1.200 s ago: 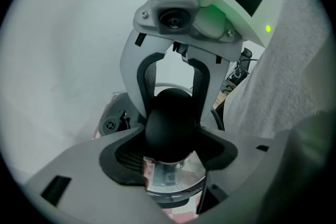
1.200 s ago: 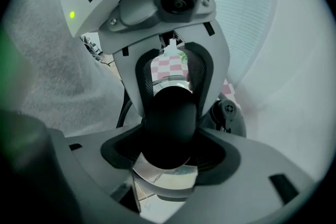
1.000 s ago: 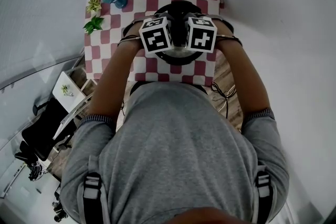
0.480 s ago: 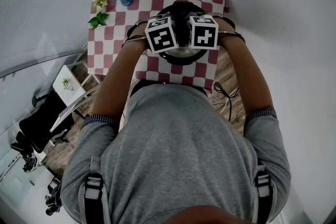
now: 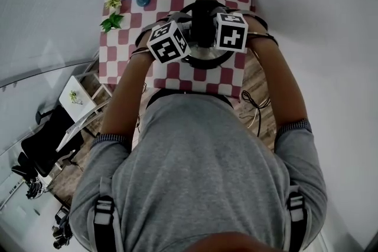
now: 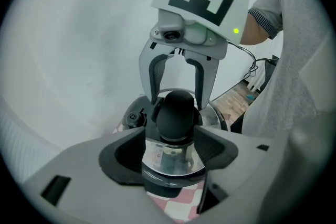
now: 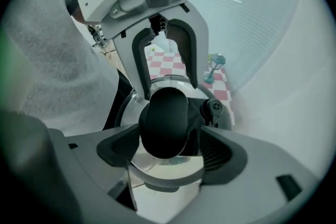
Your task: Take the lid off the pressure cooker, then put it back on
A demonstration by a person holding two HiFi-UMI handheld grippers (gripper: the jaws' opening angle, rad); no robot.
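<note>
Finds the left gripper (image 6: 171,140) tipped over and drawn leftward since half a second ago, its marker cube (image 5: 169,41) now apart from the right one. Reads its jaws as spread wide, either side of the black knob (image 6: 177,113), pressing nothing. Sees the right gripper (image 7: 168,140), jaws just opened further, straddling that knob from the opposite side, gripping nothing. Places the lid (image 6: 170,159) on the pressure cooker (image 5: 207,62), right of centre on the checked table (image 5: 127,62).
</note>
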